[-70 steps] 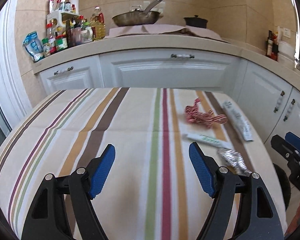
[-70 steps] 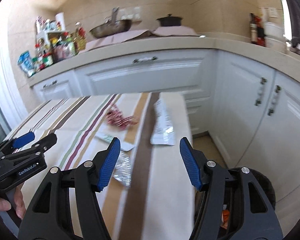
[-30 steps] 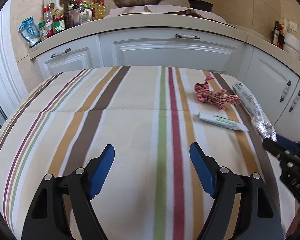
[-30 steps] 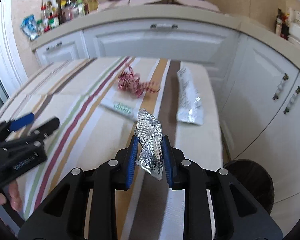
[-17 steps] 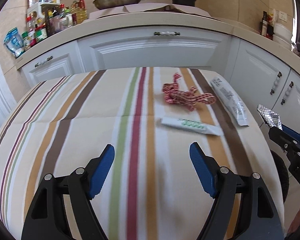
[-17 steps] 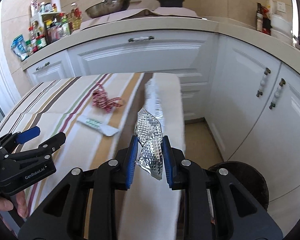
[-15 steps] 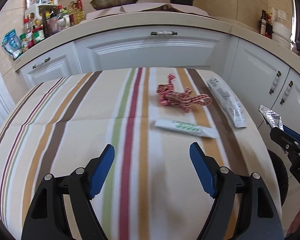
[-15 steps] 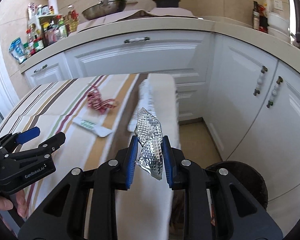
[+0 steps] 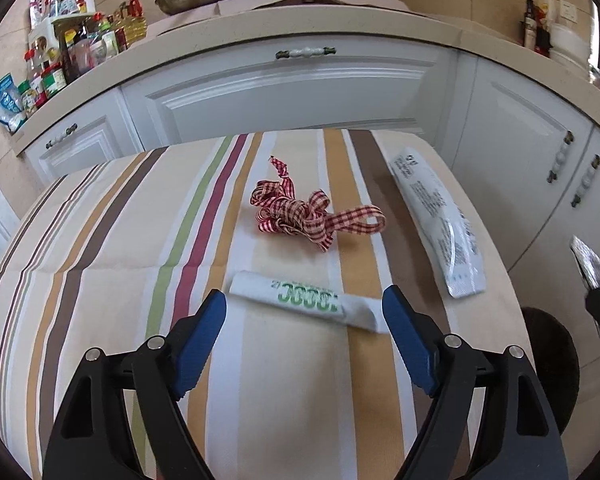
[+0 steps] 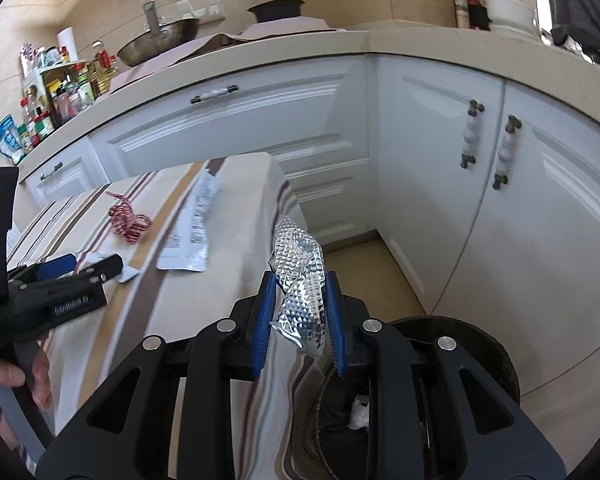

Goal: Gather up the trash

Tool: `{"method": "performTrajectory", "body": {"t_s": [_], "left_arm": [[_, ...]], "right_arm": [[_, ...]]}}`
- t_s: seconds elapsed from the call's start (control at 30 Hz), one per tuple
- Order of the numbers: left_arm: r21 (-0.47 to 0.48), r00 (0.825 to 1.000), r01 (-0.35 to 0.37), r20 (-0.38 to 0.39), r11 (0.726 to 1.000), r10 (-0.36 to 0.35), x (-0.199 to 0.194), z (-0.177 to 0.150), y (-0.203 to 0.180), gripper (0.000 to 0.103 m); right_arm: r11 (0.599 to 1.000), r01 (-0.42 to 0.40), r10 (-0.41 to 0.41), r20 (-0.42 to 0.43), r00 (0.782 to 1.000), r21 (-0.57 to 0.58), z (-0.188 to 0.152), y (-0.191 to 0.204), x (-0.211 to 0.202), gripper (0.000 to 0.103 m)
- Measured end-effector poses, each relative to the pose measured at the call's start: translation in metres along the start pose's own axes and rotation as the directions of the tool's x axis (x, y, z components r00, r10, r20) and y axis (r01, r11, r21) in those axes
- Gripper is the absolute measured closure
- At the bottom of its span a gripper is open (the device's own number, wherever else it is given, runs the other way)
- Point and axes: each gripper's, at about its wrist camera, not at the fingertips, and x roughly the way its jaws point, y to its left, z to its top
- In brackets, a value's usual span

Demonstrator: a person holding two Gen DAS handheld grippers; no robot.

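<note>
The right gripper [image 10: 300,312] pinched the crumpled foil wrapper [image 10: 300,280] at frame centre, above the dark bin [image 10: 480,344] at lower right — likely poised to drop. The left gripper [image 9: 304,322] gaped empty, framing the white wrapper [image 9: 304,300] mid-frame on the striped tablecloth [image 9: 100,280] — probably next.

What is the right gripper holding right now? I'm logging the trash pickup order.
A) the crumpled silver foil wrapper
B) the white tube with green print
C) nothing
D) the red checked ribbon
A: the right gripper is shut on the crumpled silver foil wrapper, which sticks up between its blue pads.
</note>
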Motion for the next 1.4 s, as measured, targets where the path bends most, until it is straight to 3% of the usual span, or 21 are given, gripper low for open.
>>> {"method": "performTrajectory", "body": {"t_s": [0.2, 0.33, 0.73, 1.07, 1.4], "left_arm": [[0.013, 0.998, -0.004, -0.063, 1.000, 0.005, 0.016, 0.003, -0.004, 0.024], [0.012, 0.998, 0.008, -0.063, 1.000, -0.008, 0.016, 0.003, 0.000, 0.025], [0.023, 0.996, 0.069, -0.056, 0.997, -0.068, 0.010, -0.002, 0.015, 0.072], [0.008, 0.996, 0.080, -0.038, 0.997, -0.080, 0.004, -0.008, 0.033, 0.102], [-0.015, 0.995, 0.092, -0.035, 0.996, -0.092, -0.003, -0.012, 0.048, 0.102]], "right_arm": [[1.000, -0.006, 0.006, -0.007, 1.000, 0.026, -0.005, -0.013, 0.008, 0.079], [0.999, -0.009, 0.010, -0.013, 1.000, 0.030, -0.007, -0.013, 0.011, 0.079], [0.999, -0.016, 0.017, -0.019, 1.000, 0.033, -0.009, -0.011, 0.014, 0.079], [0.999, -0.020, 0.020, -0.014, 1.000, 0.025, -0.010, -0.005, 0.012, 0.079], [1.000, -0.021, 0.022, -0.010, 1.000, 0.018, -0.010, 0.000, 0.007, 0.079]]}}
